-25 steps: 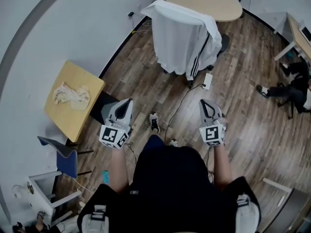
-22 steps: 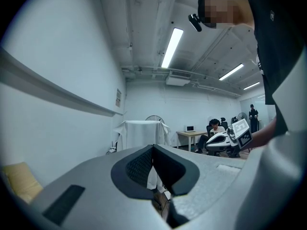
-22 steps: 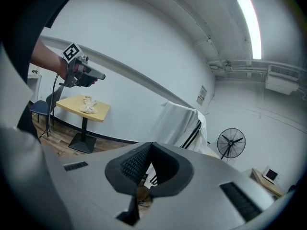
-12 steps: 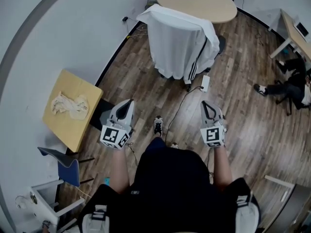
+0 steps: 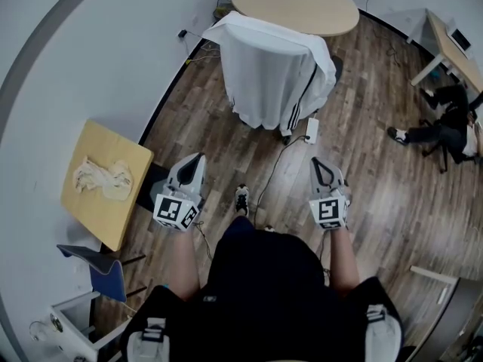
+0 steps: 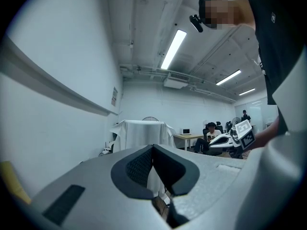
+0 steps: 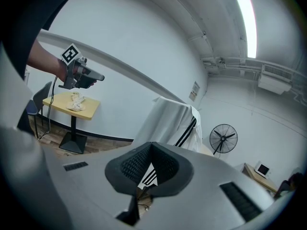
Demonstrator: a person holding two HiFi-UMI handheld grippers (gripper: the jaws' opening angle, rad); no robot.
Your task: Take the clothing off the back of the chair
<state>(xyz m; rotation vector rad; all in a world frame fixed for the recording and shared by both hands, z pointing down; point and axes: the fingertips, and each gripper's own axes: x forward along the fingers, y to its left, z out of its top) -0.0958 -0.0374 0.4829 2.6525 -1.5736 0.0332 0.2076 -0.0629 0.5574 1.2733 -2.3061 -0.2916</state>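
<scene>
A white garment (image 5: 270, 72) with black stripes down one side hangs over the back of a chair by the round table; it also shows straight ahead as the white garment (image 6: 141, 133) and the white garment (image 7: 170, 121). My left gripper (image 5: 193, 161) is held in the air well short of it, jaws shut and empty. My right gripper (image 5: 323, 164) hangs level with the left one, its jaws meeting at the tips with nothing between them. Both point toward the chair across bare floor.
A round wooden table (image 5: 294, 3) stands behind the chair. A small square table (image 5: 102, 187) with a crumpled cloth (image 5: 98, 178) is at my left by the wall. A power strip (image 5: 310, 130) and cable lie on the wooden floor. A seated person (image 5: 441, 123) is at the right. A fan (image 7: 224, 139) stands beyond.
Both grippers have advanced toward the chair, which now sits lower and nearer in the head view. The side table has slid back toward me. Jaws stay shut.
</scene>
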